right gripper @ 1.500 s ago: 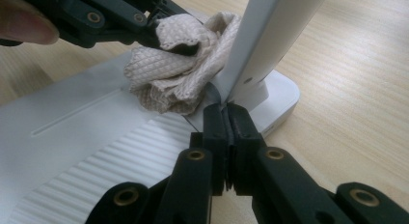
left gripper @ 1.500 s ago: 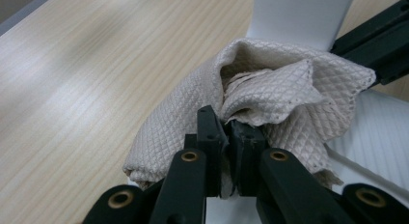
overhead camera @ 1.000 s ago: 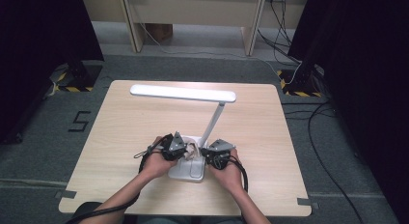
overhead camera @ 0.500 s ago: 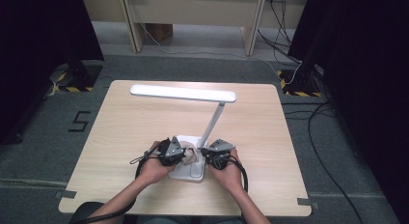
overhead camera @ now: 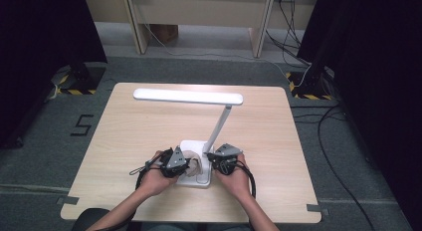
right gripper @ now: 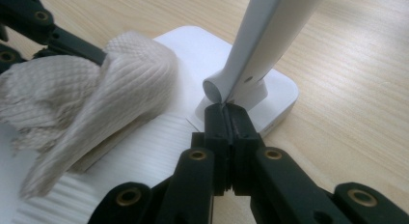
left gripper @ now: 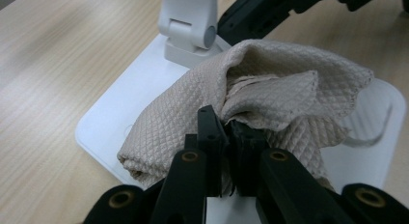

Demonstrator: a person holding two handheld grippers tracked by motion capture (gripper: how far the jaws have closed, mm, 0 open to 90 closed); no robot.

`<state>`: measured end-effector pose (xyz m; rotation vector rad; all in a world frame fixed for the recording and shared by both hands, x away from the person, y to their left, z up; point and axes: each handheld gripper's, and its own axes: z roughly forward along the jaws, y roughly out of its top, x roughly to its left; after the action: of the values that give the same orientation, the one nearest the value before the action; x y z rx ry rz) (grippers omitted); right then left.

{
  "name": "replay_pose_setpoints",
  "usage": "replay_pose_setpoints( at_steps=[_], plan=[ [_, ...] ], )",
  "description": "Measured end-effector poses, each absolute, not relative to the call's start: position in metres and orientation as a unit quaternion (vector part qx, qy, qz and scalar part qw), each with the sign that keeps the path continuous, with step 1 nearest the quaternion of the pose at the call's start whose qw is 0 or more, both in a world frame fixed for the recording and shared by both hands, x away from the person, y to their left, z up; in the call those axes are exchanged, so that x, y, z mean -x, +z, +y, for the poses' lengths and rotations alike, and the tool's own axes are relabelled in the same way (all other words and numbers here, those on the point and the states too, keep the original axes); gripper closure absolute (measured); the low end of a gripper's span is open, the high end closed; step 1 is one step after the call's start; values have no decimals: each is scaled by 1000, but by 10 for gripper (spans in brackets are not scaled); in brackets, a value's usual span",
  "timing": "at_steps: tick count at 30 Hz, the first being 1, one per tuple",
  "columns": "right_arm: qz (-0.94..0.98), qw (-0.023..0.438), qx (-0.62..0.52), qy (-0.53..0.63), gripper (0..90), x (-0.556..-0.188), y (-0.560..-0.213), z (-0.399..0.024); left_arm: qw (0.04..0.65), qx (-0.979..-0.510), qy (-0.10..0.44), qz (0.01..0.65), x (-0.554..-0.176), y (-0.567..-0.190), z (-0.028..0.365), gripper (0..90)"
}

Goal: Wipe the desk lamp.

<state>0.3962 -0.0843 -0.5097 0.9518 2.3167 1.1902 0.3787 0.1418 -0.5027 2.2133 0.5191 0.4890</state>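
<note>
A white desk lamp stands on the table, its base (overhead camera: 191, 145) near the front edge and its long head (overhead camera: 188, 96) over the middle. A beige waffle cloth (left gripper: 270, 89) lies bunched on the base (left gripper: 130, 113). My left gripper (left gripper: 226, 122) is shut on a fold of it, and the high view has this gripper (overhead camera: 181, 164) at the base's left side. My right gripper (right gripper: 225, 110) is shut with nothing between its jaws. Its tips sit against the hinge (right gripper: 217, 89) at the foot of the lamp arm (right gripper: 270, 35). The cloth (right gripper: 96, 89) lies to its left.
The wooden table (overhead camera: 129, 136) is bare around the lamp. The slanted lamp arm (overhead camera: 219, 129) rises between the two grippers. Cables loop from both grippers near the front edge. Dark curtains and floor cables surround the table.
My left gripper has shifted a little toward the near edge of the base, and the cloth has moved with it. The right gripper has stayed at the hinge.
</note>
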Motion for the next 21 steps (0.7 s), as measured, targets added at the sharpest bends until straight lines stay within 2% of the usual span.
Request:
replay_pose_setpoints(
  at_steps=[21],
  plan=[
    [822,185,-341,417,900,-396,-509,-82,396,-884,174,179,-347,-500,145,839]
  ],
)
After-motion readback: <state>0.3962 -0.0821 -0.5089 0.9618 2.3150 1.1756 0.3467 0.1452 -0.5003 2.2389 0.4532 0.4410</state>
